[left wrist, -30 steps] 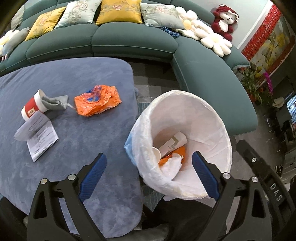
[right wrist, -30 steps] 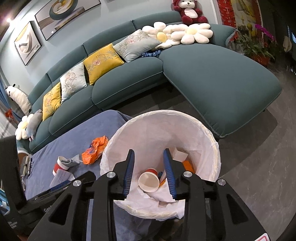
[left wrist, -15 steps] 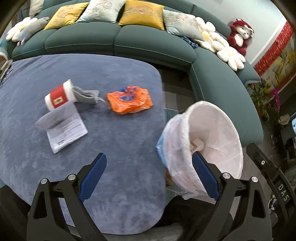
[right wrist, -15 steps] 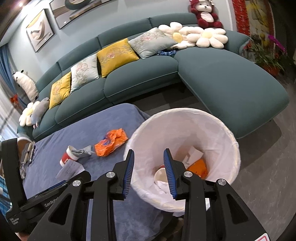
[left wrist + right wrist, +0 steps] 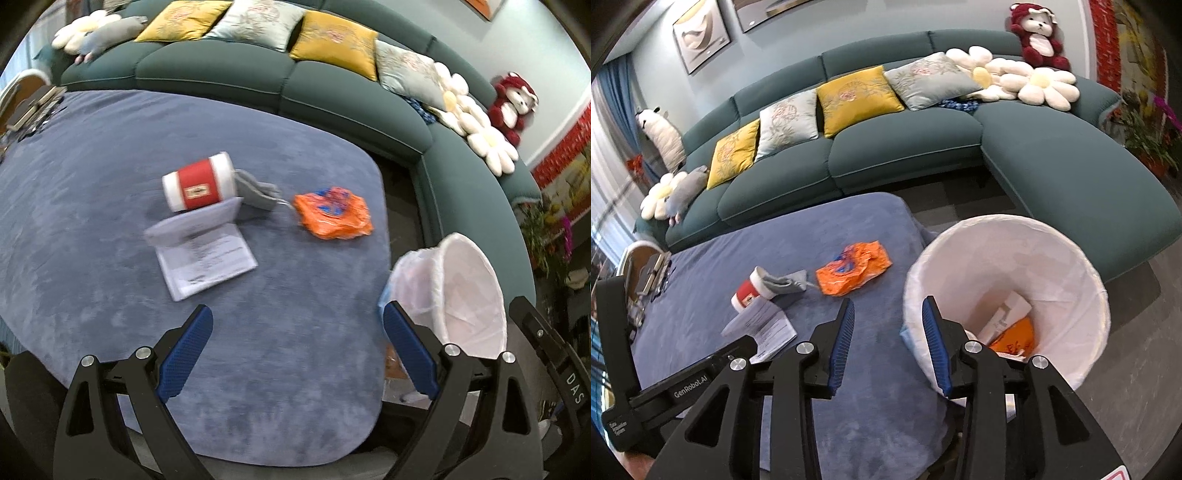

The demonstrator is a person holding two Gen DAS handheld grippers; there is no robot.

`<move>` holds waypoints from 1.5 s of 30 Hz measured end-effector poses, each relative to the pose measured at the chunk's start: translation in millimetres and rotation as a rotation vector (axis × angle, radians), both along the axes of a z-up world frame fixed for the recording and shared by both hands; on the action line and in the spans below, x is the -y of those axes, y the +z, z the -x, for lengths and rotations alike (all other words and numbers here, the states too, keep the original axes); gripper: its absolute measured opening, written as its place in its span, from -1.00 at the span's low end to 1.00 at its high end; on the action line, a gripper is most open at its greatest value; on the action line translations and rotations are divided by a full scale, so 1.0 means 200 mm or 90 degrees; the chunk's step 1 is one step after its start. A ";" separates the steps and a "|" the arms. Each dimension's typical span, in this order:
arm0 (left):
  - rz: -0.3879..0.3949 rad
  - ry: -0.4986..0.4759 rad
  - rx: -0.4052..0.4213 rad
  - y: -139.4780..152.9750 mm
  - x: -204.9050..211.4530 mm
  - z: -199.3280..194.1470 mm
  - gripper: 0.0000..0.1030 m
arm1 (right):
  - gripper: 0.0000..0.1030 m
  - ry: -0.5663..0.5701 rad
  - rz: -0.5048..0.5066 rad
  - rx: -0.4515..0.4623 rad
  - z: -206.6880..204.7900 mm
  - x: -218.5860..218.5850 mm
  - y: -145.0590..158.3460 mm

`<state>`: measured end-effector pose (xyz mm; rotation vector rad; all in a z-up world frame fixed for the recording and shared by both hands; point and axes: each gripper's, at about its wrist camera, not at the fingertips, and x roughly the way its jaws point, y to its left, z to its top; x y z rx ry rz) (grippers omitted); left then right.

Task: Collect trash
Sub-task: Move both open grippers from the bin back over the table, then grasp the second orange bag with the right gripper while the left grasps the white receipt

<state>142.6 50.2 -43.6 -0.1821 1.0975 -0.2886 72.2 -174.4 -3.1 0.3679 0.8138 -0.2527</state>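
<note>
Your left hand-held gripper hangs wide apart, empty, above bare worktop near its rounded edge. Right hand-held gripper – jaws opening, nothing between. Orange wrapper, red cup and leaflet lie mid-worktop; lined bin beside the edge holds a carton.

The blue-covered table carries a red-and-white cup, grey cloth, paper leaflet and orange wrapper.

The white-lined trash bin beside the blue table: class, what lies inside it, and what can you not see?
Inside the bin: a pale carton and an orange wrapper. The right gripper, empty and opening, hides its near side; the bottom is covered.
</note>
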 end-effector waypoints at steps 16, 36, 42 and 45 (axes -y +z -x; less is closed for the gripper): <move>-0.029 0.077 0.005 -0.10 -0.39 -0.17 0.73 | -0.27 0.057 0.016 -0.042 -0.25 -0.28 -0.09; -0.112 -0.025 0.022 -0.39 -0.36 -0.49 0.72 | -0.17 0.038 0.019 -0.135 -0.87 -0.22 -0.45; -0.096 -0.032 0.000 -0.45 -0.35 -0.54 0.54 | -0.09 0.022 0.022 -0.164 -1.03 -0.15 -0.57; -0.084 -0.034 -0.011 -0.47 -0.34 -0.56 0.38 | -0.08 0.019 0.023 -0.183 -1.10 -0.12 -0.64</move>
